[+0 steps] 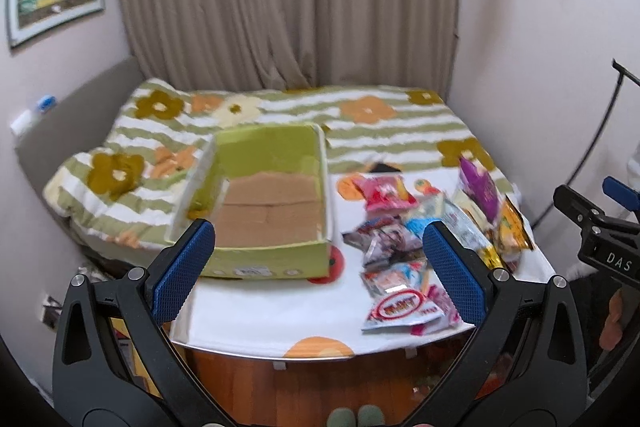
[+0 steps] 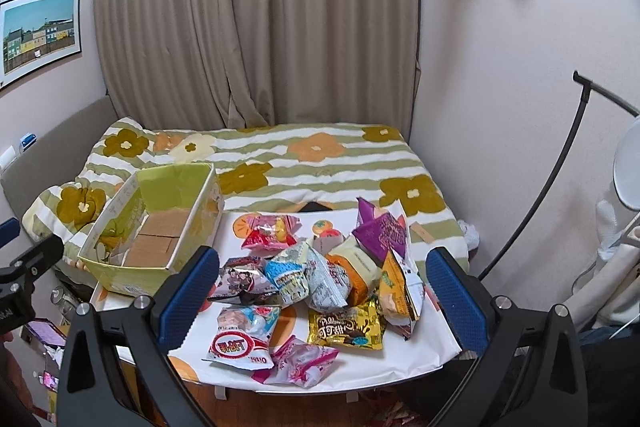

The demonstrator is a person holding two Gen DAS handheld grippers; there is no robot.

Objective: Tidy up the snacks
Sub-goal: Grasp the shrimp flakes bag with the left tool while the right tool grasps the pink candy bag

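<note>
Left wrist view: left tool spread wide, empty; green box at 11 o'clock on the counter, snack packets blurred at 1 o'clock. Right wrist view: right tool released, hovering before the snack packets; green box at 10 o'clock, labels mostly unreadable.

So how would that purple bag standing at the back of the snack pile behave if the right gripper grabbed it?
The purple bag looks creased and puffy, so probably light and crushable. It stands propped on other packets, so likely to topple.
</note>
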